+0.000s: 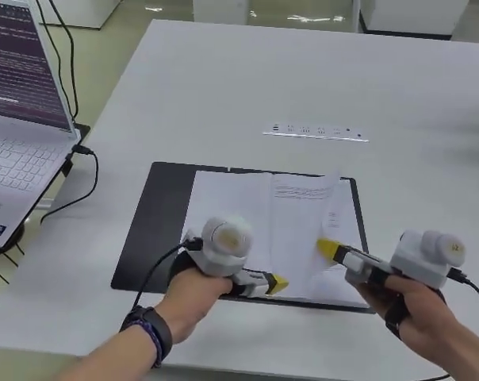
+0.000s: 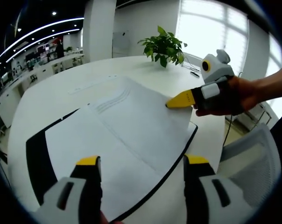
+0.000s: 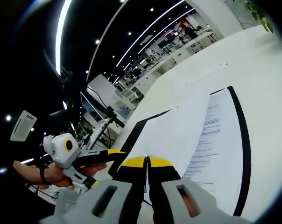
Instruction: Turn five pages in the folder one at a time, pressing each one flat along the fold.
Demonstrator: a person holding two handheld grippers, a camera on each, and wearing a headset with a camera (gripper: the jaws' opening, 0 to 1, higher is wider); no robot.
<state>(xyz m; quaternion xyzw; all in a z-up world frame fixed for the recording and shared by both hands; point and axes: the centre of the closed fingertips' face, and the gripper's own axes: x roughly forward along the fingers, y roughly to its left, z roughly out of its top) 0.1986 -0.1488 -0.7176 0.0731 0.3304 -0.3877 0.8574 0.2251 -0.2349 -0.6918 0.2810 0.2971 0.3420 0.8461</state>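
Note:
A black folder (image 1: pixel 156 230) lies open on the white table, with white pages spread across it. One printed page (image 1: pixel 299 226) on the right half is lifted and curves up from the fold. My right gripper (image 1: pixel 328 248) is at that page's outer edge, its yellow jaws shut on the sheet (image 3: pixel 178 135). In the left gripper view the same yellow tip (image 2: pixel 178 100) meets the raised page (image 2: pixel 141 116). My left gripper (image 1: pixel 271 283) hovers near the folder's front edge, below the fold, with its jaws wide open (image 2: pixel 142 161) and nothing between them.
An open laptop (image 1: pixel 21 119) sits at the table's left edge with black cables (image 1: pixel 81 186) trailing toward the folder. A socket strip (image 1: pixel 315 132) is set into the table behind the folder. A potted plant (image 2: pixel 165 46) and a chair (image 2: pixel 253 154) stand beyond the right side.

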